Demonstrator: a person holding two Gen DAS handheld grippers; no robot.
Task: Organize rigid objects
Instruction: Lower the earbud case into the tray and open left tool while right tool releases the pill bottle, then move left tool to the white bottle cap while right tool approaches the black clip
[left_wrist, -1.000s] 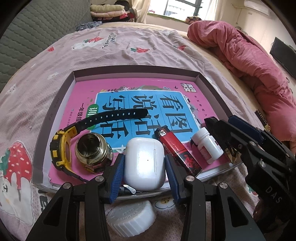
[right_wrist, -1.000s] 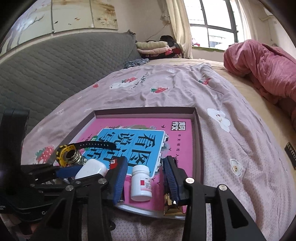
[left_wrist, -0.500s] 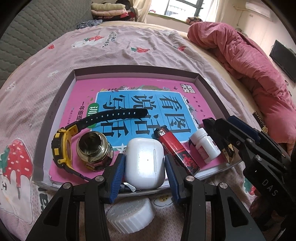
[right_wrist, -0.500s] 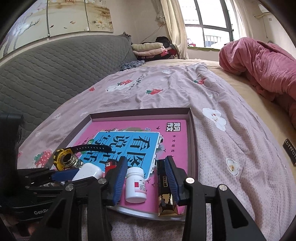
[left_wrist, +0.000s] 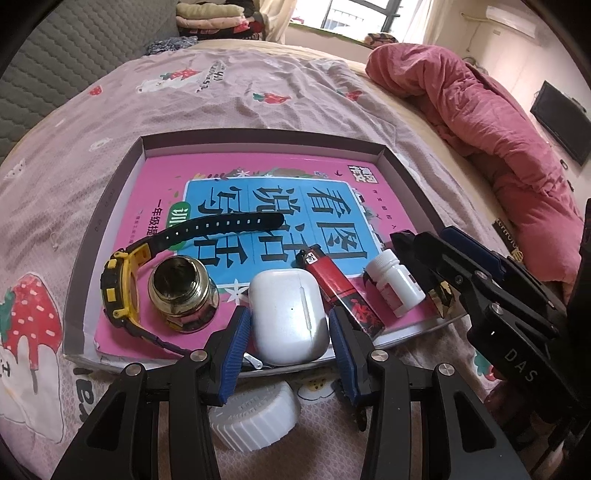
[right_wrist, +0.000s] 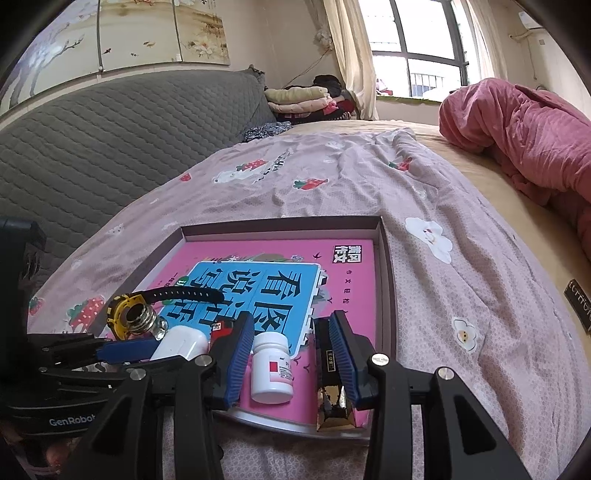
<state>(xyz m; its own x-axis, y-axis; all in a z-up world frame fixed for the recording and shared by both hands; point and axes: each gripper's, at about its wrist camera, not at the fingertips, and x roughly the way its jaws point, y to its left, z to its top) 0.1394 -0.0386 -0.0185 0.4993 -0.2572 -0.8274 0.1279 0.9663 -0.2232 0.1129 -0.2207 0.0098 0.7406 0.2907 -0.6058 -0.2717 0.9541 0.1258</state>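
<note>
Here 1 earbud case (left_wrist: 288, 312) sits between open left jaws, 1 pill bottle (right_wrist: 271, 369) between open right jaws

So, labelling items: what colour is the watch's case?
Yellow and black watch, with a black strap; clearest in the left wrist view.

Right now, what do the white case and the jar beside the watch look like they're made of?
The white case looks like glossy hard plastic: smooth, rounded, with soft reflections. The jar seems to be clear glass with a gold metallic threaded neck, judging by its shine, though the body is partly hidden.
</note>
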